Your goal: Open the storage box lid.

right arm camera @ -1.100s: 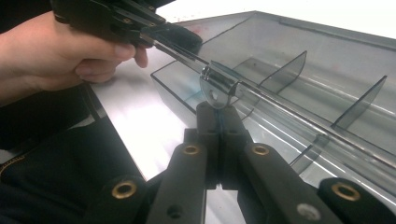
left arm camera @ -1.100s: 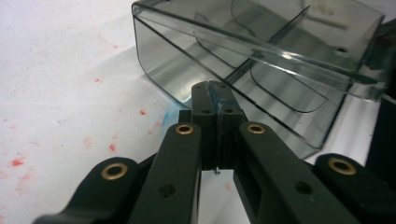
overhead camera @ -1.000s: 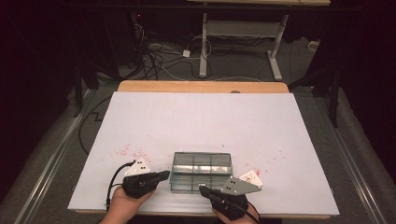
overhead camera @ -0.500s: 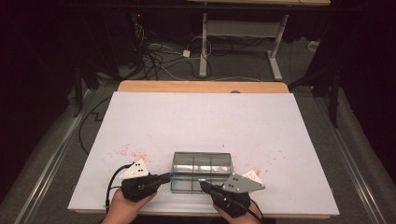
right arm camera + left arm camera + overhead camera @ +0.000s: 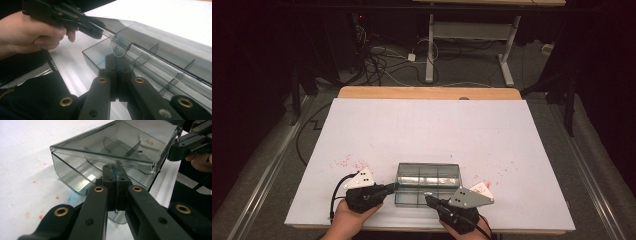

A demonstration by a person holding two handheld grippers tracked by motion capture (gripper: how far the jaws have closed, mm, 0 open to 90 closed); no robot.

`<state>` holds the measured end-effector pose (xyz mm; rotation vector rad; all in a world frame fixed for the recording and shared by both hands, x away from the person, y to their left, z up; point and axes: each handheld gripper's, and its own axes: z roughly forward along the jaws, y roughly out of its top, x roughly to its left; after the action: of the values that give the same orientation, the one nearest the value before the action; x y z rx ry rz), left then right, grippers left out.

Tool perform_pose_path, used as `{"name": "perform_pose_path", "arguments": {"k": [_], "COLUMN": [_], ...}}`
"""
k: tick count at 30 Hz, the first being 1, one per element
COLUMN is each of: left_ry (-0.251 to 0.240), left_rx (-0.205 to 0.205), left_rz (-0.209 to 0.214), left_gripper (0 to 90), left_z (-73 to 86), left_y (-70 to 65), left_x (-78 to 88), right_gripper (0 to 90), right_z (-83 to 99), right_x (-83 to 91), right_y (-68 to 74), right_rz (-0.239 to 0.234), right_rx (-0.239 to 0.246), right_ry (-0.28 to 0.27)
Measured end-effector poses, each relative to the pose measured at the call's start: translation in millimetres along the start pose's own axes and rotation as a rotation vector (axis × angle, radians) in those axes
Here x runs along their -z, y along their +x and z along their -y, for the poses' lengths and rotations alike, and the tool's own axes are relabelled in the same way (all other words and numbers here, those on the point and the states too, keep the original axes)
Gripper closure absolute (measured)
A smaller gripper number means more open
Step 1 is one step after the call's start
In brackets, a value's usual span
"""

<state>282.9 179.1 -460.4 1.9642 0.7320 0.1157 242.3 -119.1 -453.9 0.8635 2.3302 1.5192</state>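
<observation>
Both grippers, left [image 5: 393, 188] and right [image 5: 428, 198], fingers pressed together, meet a clear compartment box [image 5: 428, 175] at the bench's [image 5: 422, 130] six o'clock edge.

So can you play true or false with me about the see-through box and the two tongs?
1. The clear box sits near the front edge of the white table. True.
2. The lid of the box is lying flat and closed. False: in the left gripper view the lid is lifted, with a gap under it.
3. The box has little walls that split it into compartments. True.
4. The left tongs are wide open. False: the jaws are shut tight together.
5. There are red specks on the table. True: red specks show left of the box.
6. The box is full of beads. False: its compartments look empty.
</observation>
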Motion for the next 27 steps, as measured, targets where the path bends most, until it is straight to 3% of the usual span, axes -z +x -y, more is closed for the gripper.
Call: {"name": "perform_pose_path", "arguments": {"k": [12,27], "left_ry": [-0.012,-0.02], "left_rx": [-0.015,-0.022], "left_rz": [-0.002,-0.009], "left_gripper": [87.9,87.9], "left_z": [-7.1,-10.1], "left_y": [2.4,8.3], "left_x": [0.7,1.5], "right_gripper": [89.6,89.5], "right_z": [7.2,20.8], "right_x": [9.4,35.7], "right_y": [-1.6,-25.0], "right_rz": [0.038,0.153], "right_rx": [-0.008,-0.04], "right_ry": [0.004,0.01]}}
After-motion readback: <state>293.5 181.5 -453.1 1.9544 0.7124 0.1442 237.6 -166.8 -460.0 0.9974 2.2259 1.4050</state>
